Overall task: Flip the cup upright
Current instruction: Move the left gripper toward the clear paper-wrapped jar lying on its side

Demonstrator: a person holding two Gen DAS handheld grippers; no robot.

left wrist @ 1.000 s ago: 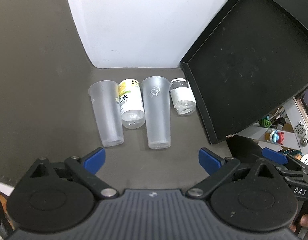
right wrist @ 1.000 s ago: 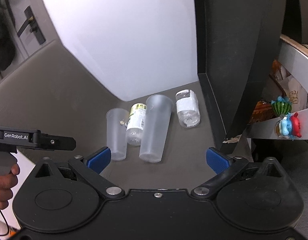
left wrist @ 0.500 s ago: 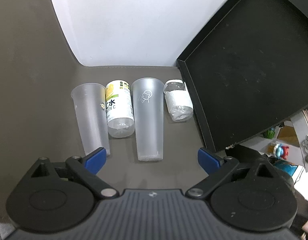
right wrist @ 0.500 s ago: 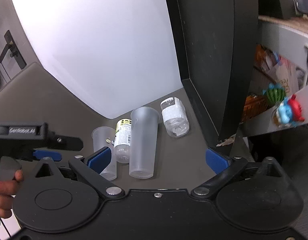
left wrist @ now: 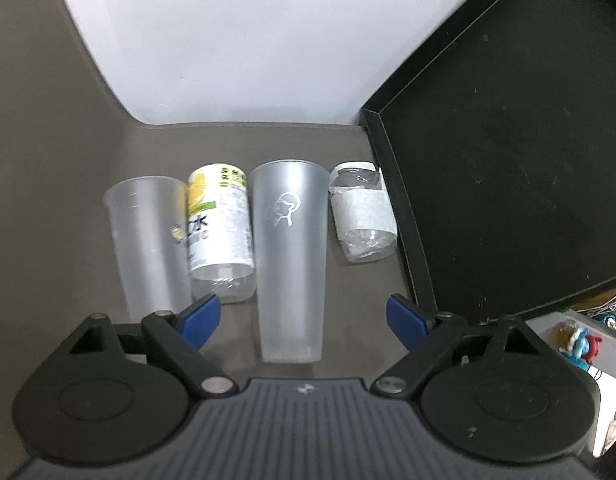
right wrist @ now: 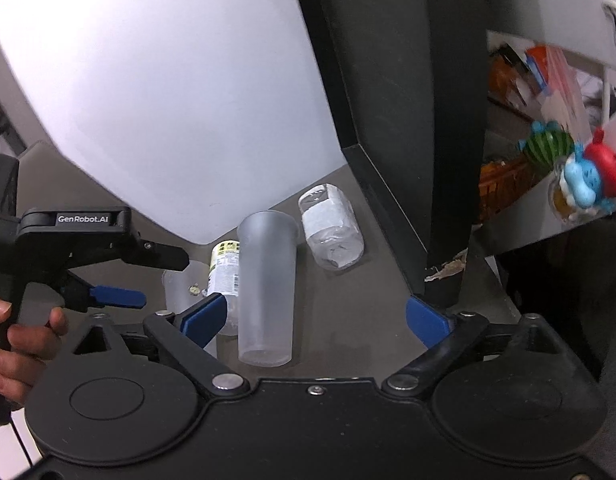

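Two frosted plastic cups lie on their sides on the grey table, rims pointing away. The taller cup (left wrist: 290, 256) with a white logo lies in the middle; it also shows in the right wrist view (right wrist: 266, 284). A shorter cup (left wrist: 149, 240) lies to its left. My left gripper (left wrist: 303, 322) is open, its blue fingertips either side of the tall cup's base, a little above it. My right gripper (right wrist: 316, 322) is open, above and behind the tall cup's base. The left gripper also shows in the right wrist view (right wrist: 115, 296).
A yellow-labelled bottle (left wrist: 219, 236) lies between the cups. A clear bottle with a white label (left wrist: 362, 216) lies right of the tall cup. A black tray (left wrist: 504, 168) leans at the right. A white panel (left wrist: 227, 40) stands behind. Toys sit on a shelf (right wrist: 580, 176) at far right.
Both grippers have moved forward and down towards the cups. The tall cup's base now sits between the left gripper's open fingertips. The objects have not moved.
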